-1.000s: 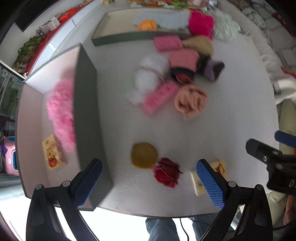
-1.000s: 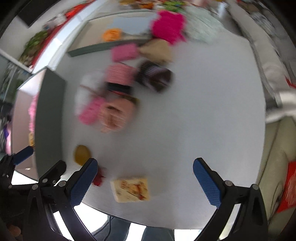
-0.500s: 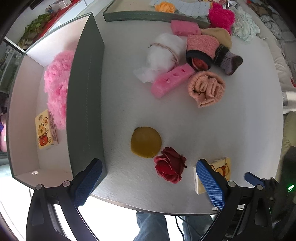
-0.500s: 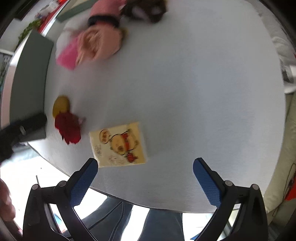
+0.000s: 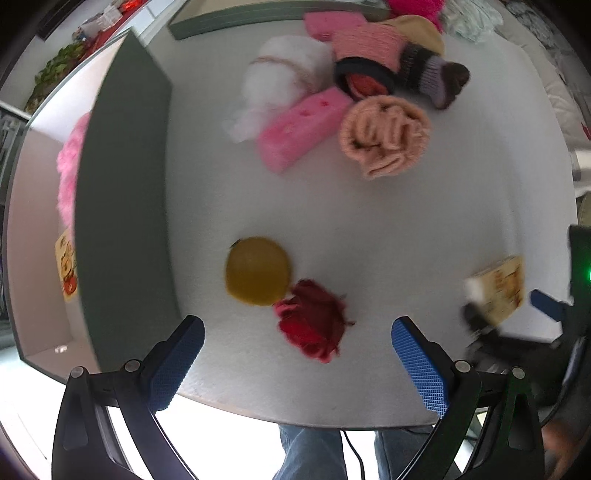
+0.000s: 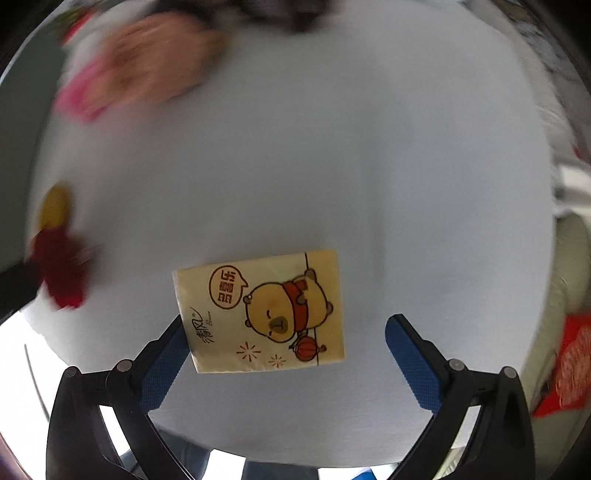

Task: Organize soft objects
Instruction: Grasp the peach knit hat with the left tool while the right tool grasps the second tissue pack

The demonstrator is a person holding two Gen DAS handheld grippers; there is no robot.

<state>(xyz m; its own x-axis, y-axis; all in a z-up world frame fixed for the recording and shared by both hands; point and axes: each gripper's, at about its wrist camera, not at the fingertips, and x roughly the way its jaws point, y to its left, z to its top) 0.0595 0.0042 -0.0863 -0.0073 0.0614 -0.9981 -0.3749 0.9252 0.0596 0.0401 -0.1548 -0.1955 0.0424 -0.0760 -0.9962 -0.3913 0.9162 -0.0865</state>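
Note:
My right gripper (image 6: 284, 354) is open, and a yellow tissue pack with a cartoon bear (image 6: 260, 312) lies on the white table between its fingers, nearer the left one. The pack also shows at the right in the left wrist view (image 5: 498, 286), with the right gripper (image 5: 517, 317) around it. My left gripper (image 5: 299, 358) is open and empty above a red fabric rose (image 5: 312, 326) and a yellow round sponge (image 5: 258, 271). Farther off lie a pink sponge block (image 5: 304, 129), a rolled peach cloth (image 5: 386, 138), a white fluffy bundle (image 5: 284, 79) and knitted socks (image 5: 369, 59).
A green-walled bin (image 5: 122, 206) stands at the left; it holds a fluffy pink item (image 5: 70, 166) and another tissue pack (image 5: 66, 269). A second green tray (image 5: 236, 20) is at the back. The table's front edge (image 5: 295, 413) is just below my grippers.
Both grippers have moved down and closer to the table. The right gripper has come around the tissue pack. The left gripper has closed in on the rose and yellow sponge.

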